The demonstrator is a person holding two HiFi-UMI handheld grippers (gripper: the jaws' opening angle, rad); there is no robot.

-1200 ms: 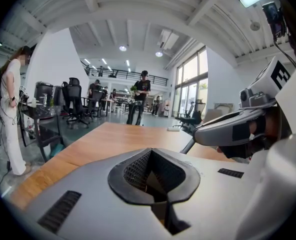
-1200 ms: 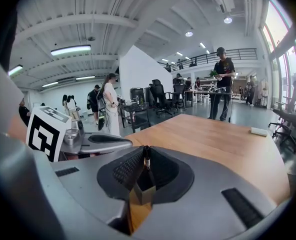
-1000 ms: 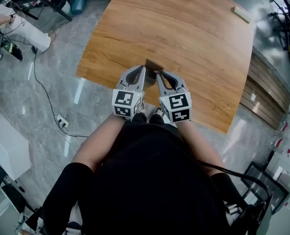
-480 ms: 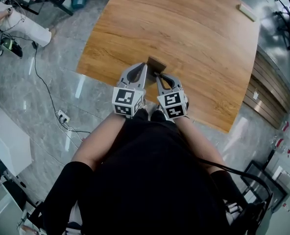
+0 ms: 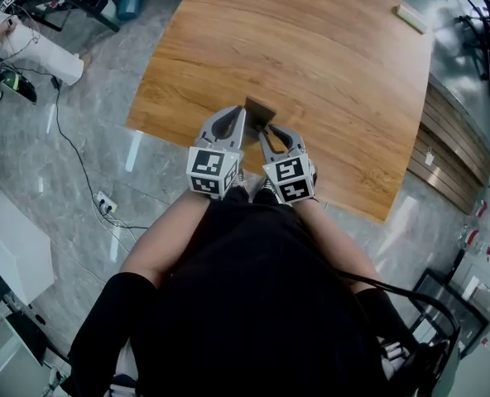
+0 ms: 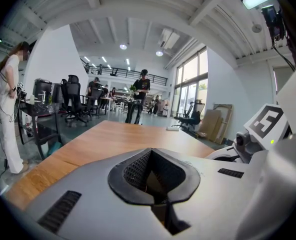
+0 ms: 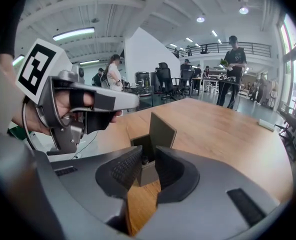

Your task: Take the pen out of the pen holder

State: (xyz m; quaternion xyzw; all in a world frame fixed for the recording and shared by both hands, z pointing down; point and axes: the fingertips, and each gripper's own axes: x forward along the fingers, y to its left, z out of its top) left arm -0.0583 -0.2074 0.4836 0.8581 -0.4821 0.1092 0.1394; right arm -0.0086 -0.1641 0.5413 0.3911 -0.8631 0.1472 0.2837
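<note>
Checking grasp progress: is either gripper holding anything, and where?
Nothing held. Right gripper jaws stand apart, flanking the dark pen standing in the brown box-shaped pen holder; left gripper shut, empty.

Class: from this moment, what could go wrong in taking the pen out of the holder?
The right tool is open over only the small dark tip of the pen, so a grip may slip. The left tool is shut, not gripping the pen holder near the edge of the table. Pulling could tip it.

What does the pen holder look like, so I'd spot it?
Find the wooden table, then its near edge. The pen holder there is a small brown box with a tall back panel, unlike the pale flat block at the far corner.
</note>
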